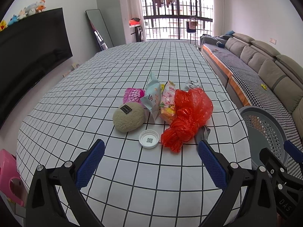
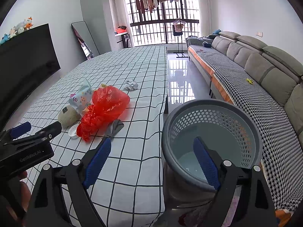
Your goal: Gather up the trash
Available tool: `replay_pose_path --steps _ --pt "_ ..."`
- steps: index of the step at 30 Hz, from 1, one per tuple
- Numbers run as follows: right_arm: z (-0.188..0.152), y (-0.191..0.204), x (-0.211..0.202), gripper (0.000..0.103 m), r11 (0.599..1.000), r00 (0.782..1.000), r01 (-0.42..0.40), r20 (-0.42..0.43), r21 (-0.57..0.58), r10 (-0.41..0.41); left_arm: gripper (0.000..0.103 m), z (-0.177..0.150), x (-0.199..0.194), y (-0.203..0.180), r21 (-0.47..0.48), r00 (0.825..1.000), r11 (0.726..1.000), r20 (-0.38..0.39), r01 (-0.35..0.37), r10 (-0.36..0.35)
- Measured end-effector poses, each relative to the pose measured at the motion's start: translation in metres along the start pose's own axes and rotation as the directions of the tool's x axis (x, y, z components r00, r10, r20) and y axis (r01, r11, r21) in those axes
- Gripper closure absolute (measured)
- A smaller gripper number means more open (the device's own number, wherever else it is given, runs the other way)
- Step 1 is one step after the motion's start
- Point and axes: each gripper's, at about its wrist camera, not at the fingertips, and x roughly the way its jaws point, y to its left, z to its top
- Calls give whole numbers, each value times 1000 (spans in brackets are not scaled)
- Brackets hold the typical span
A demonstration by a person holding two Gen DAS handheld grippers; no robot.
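Observation:
A heap of trash lies on the checked tablecloth [image 1: 132, 170]: a red plastic bag [image 1: 187, 117], a white lid [image 1: 149, 139], snack packets [image 1: 153, 98], a pink net [image 1: 132, 94], a grey scrap [image 1: 202, 134] and a crumpled paper ball [image 1: 193, 84]. A beige plush pouch [image 1: 128, 116] lies beside them. My left gripper [image 1: 151, 162] is open and empty, just short of the lid. My right gripper [image 2: 152, 158] is open and empty, over the table's right edge and the grey mesh bin [image 2: 212, 143]. The red bag [image 2: 106, 107] and paper ball [image 2: 131, 85] also show in the right wrist view.
The grey bin [image 1: 265, 130] stands on the floor at the table's right edge. A grey sofa [image 2: 265, 71] runs along the right wall. A black TV [image 1: 28, 43] hangs on the left. A pink object [image 1: 9, 177] sits at the table's near left corner.

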Motion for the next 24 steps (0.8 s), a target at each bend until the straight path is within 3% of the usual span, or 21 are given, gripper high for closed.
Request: replay_pose_path --steps 24 --pt "-2 6 10 19 1000 1000 -5 -26 -7 4 6 -5 8 8 -18 1000 1000 -23 3 -4"
